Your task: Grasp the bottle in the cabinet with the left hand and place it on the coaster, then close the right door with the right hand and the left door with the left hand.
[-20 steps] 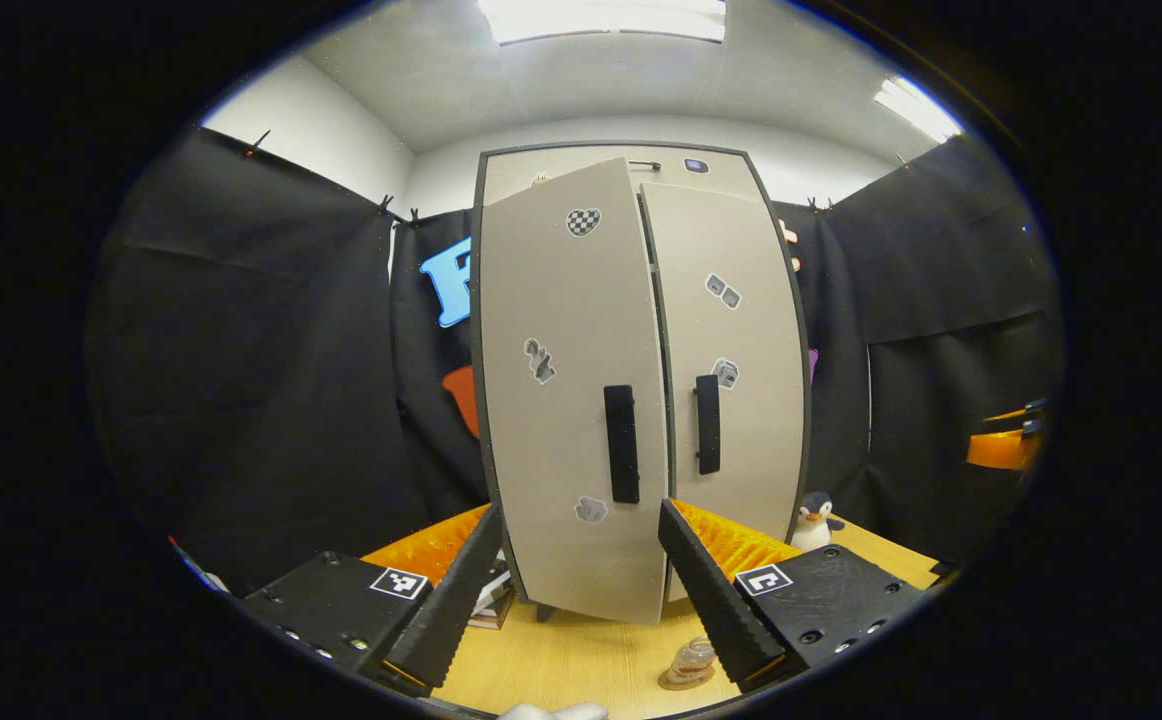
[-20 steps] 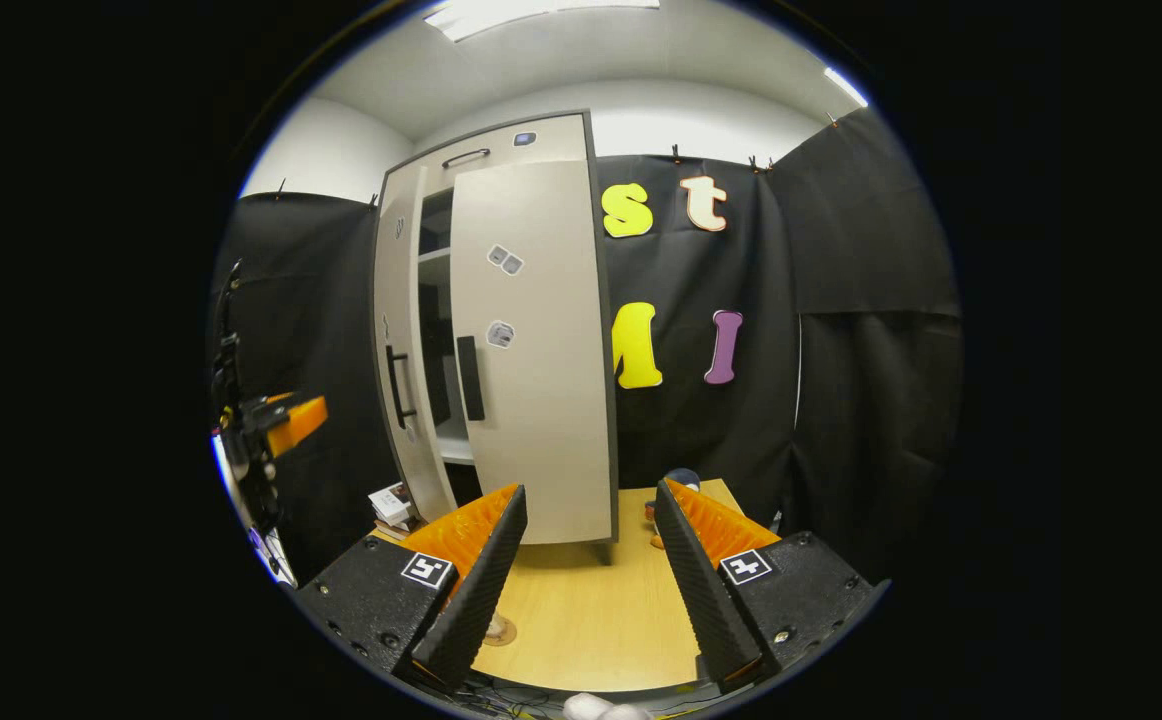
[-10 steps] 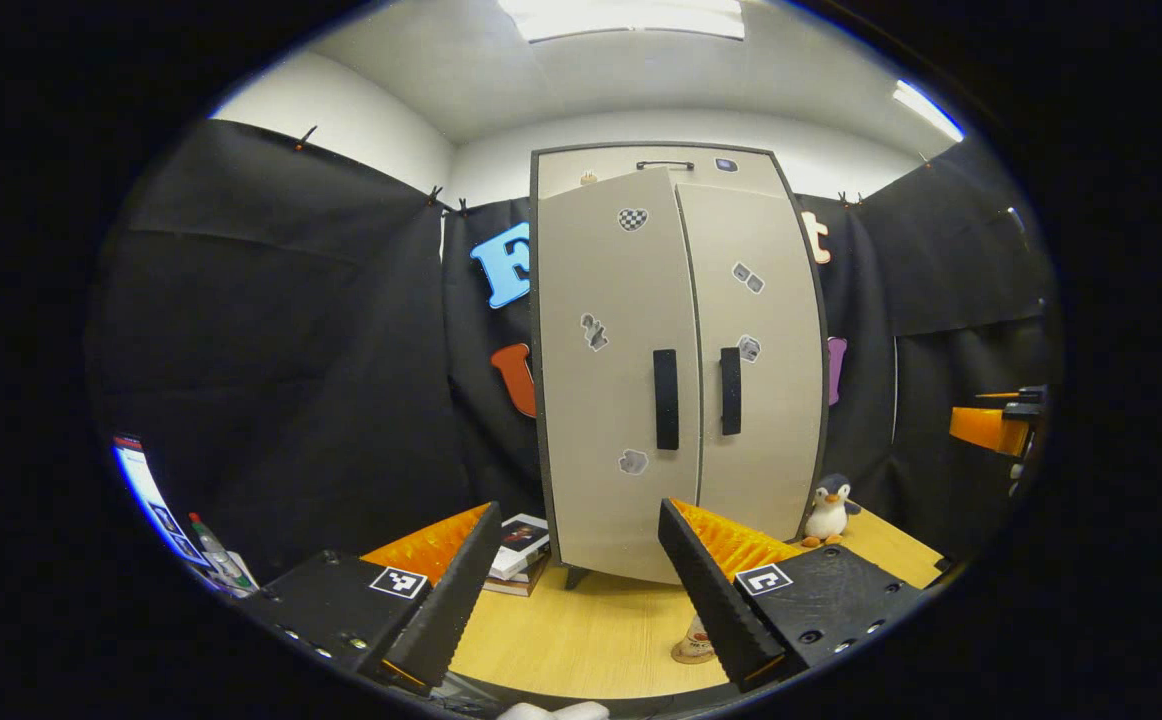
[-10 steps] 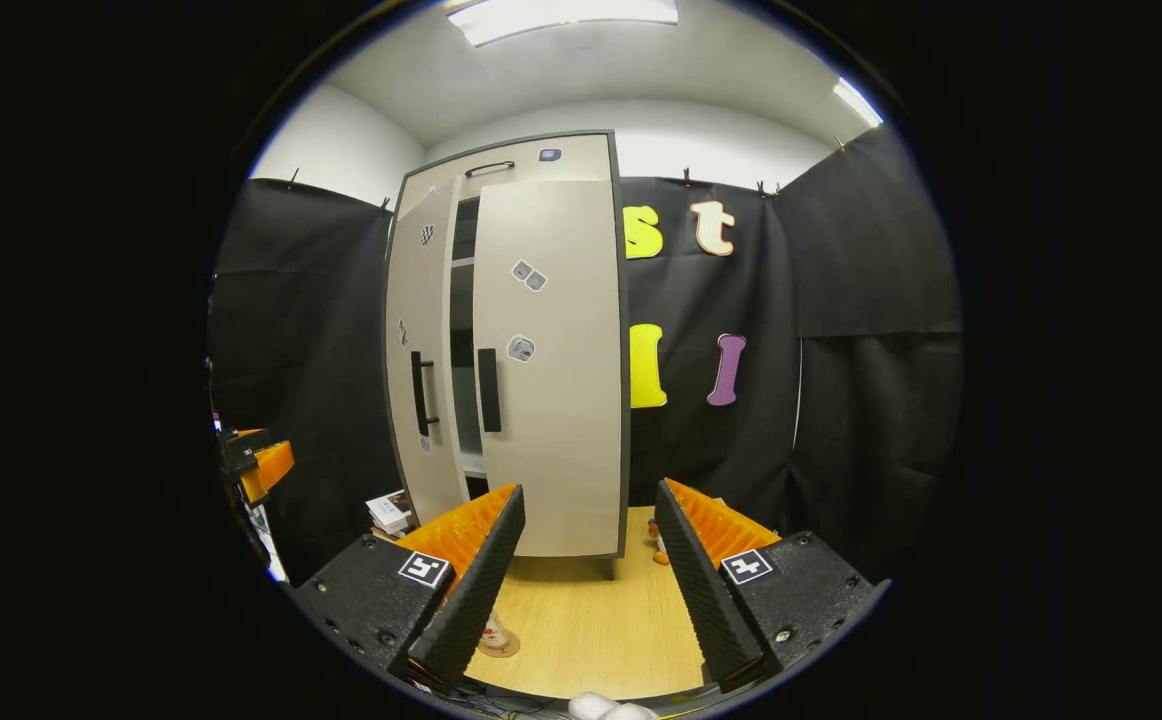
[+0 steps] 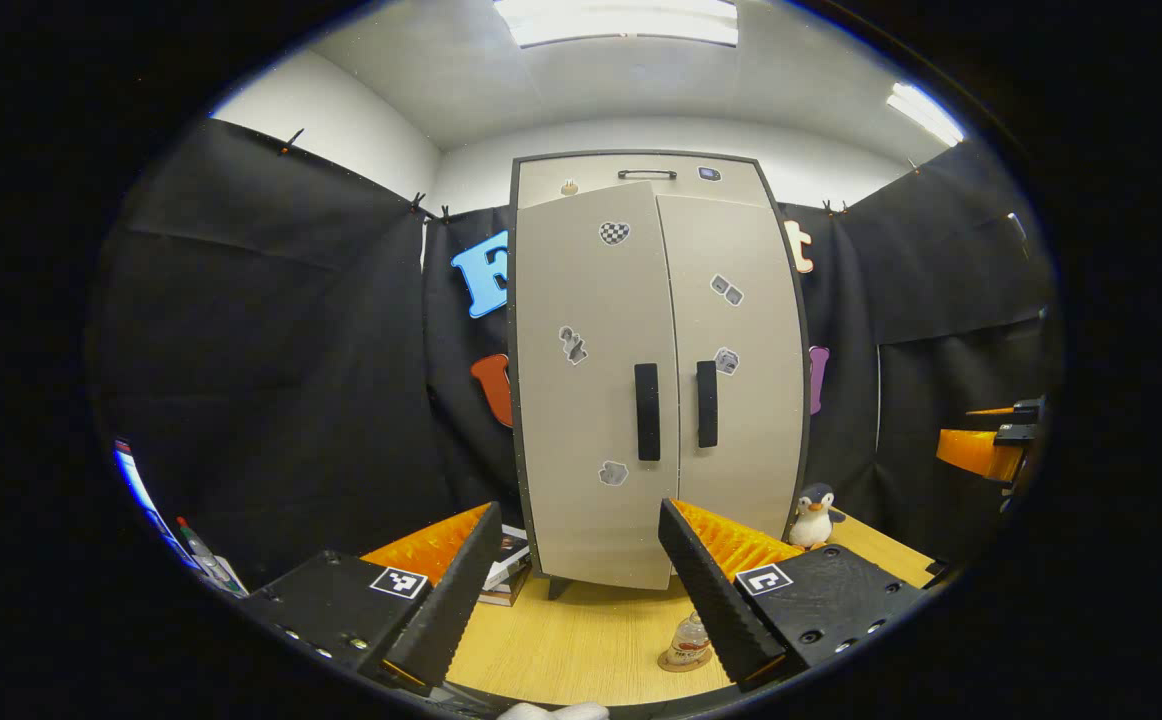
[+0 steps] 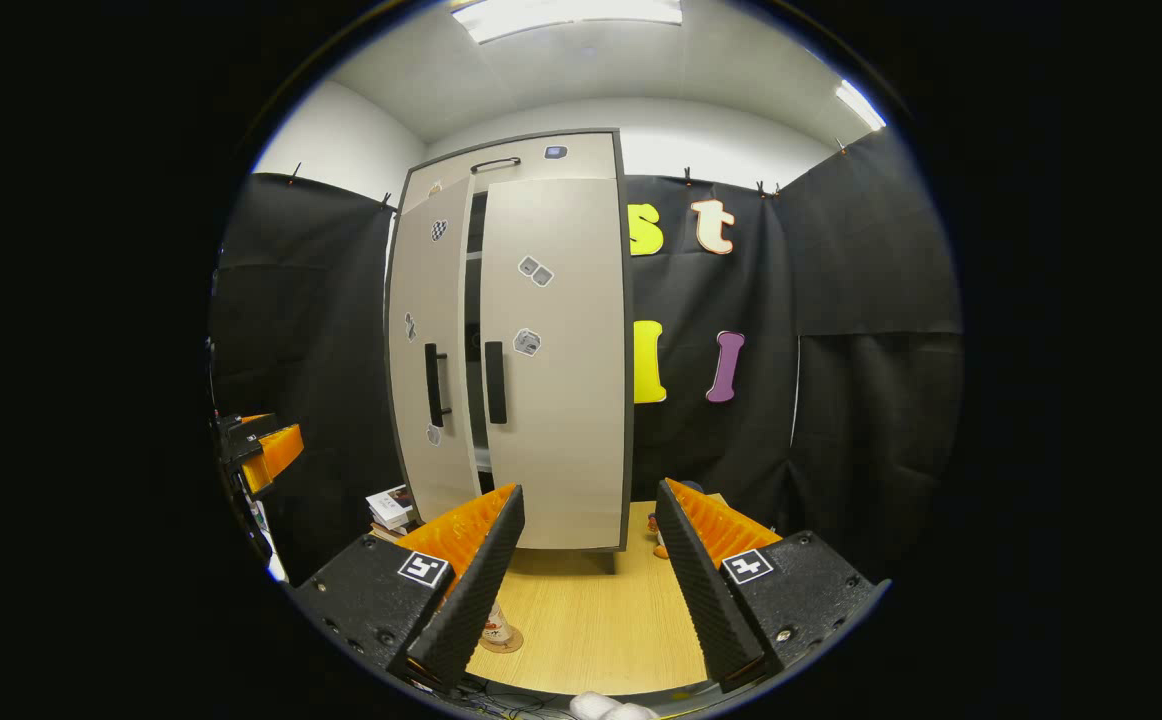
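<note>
The bottle (image 5: pixel 689 638) stands on the coaster (image 5: pixel 683 661). Both grippers – left (image 5: pixel 574 590), right (image 6: pixel 587 585) – are spread wide, holding nothing. The left door (image 6: pixel 433 340) is not quite closed.

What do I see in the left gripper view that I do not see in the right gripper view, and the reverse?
Left gripper view: the cabinet from the front, doors looking almost flush, a whole penguin toy, a pen. Right gripper view: a dark gap between the left door and right door, so the left door is ajar. Both: bottle on coaster, books; left gripper and right gripper open.
</note>
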`<state>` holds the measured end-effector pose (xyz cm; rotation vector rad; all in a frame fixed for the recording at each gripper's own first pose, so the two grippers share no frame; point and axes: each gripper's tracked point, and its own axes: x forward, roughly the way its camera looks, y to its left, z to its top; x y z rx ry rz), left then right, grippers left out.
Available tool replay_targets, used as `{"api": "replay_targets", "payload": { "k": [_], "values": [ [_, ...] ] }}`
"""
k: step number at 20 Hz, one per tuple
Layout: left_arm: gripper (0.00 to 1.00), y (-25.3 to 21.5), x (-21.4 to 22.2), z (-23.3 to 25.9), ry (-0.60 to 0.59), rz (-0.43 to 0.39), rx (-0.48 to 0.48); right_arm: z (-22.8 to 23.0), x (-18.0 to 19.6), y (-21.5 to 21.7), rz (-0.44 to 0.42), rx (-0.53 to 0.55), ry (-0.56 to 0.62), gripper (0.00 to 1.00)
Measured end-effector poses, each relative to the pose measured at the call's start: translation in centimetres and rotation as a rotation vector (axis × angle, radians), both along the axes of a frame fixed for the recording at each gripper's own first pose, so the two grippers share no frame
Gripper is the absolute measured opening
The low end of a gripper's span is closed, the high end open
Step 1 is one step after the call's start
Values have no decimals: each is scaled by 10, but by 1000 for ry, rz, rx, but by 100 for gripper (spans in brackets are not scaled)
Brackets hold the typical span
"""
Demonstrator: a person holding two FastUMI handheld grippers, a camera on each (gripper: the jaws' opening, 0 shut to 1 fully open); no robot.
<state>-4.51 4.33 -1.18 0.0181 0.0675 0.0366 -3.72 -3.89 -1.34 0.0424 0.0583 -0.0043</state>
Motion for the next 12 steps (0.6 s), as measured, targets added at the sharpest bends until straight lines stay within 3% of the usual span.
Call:
{"api": "replay_targets", "payload": {
  "k": [12],
  "values": [
    [96,3,-4,-2,8,11,13,-6,3,11,27,8,9,82]
  ]
}}
